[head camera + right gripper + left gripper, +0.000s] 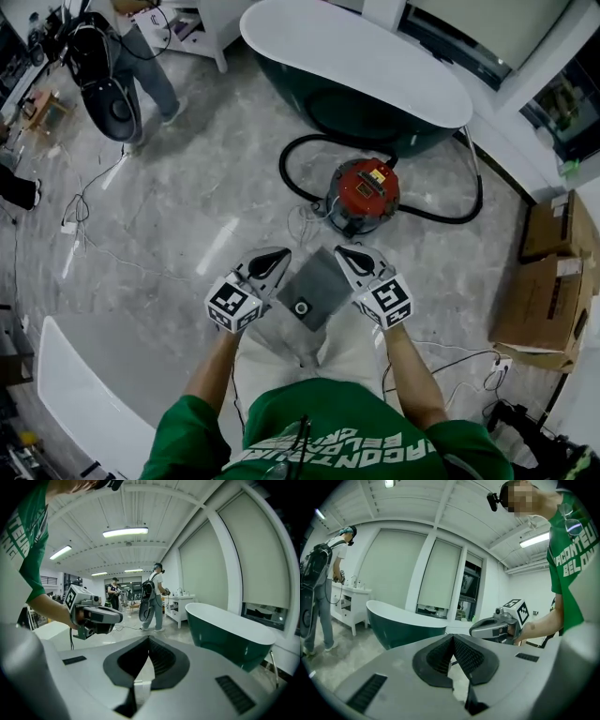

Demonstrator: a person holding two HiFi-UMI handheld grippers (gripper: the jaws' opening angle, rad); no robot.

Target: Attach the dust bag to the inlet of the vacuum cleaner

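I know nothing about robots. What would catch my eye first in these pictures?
A grey dust bag hangs between the left gripper and the right gripper, each shut on one edge, at the middle of the head view. Just ahead on the floor stands a red vacuum cleaner ringed by its black hose, with a big dark green bathtub behind it.

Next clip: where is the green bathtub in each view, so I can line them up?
Head view: the bathtub lies at top centre, beyond the red vacuum cleaner.
Left gripper view: the bathtub is left of centre, above the jaws.
Right gripper view: the bathtub is at the right.
Shared landmark: the standing person with a black bag, top left in head view, far left, centre.
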